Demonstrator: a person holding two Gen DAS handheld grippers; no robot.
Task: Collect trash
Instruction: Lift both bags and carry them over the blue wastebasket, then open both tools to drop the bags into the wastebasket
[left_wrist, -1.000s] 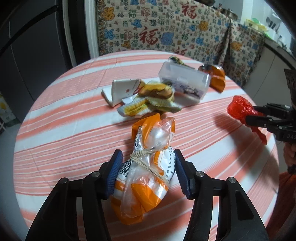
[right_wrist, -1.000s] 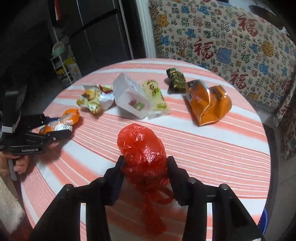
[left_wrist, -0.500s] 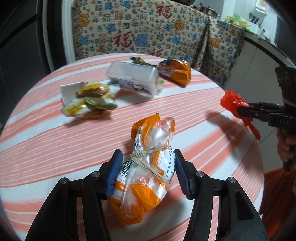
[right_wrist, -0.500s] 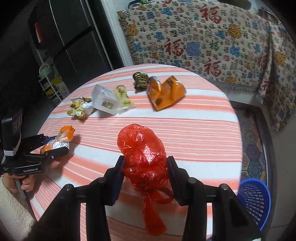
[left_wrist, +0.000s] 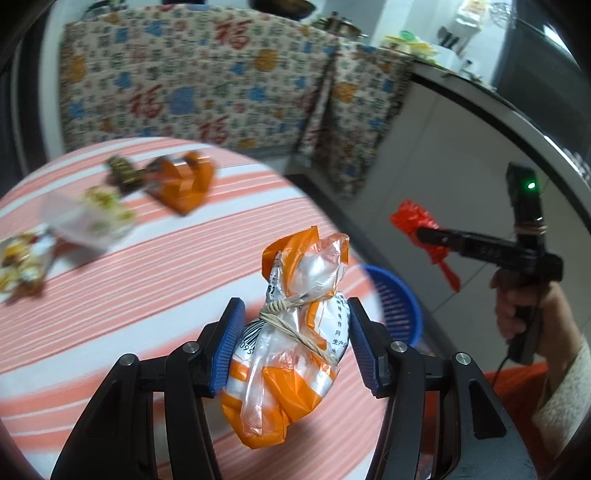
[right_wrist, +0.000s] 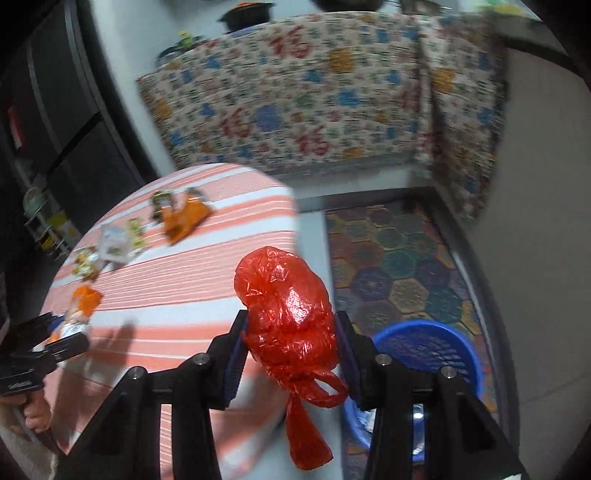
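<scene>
My left gripper is shut on an orange and clear plastic bag tied with string, held above the table's right edge. My right gripper is shut on a knotted red plastic bag, held past the table edge, just left of and above the blue mesh basket on the floor. The basket also shows in the left wrist view, behind the held bag. The right gripper with the red bag shows at the right of the left wrist view.
The round striped table carries more trash at its far side: an orange packet, a dark wrapper, a clear box and crumpled wrappers. A patterned cloth hangs behind. A hexagon mat covers the floor.
Both grippers have swung right with their bags, off the table's middle toward its right edge. The blue basket on the floor has come into view in both views.
</scene>
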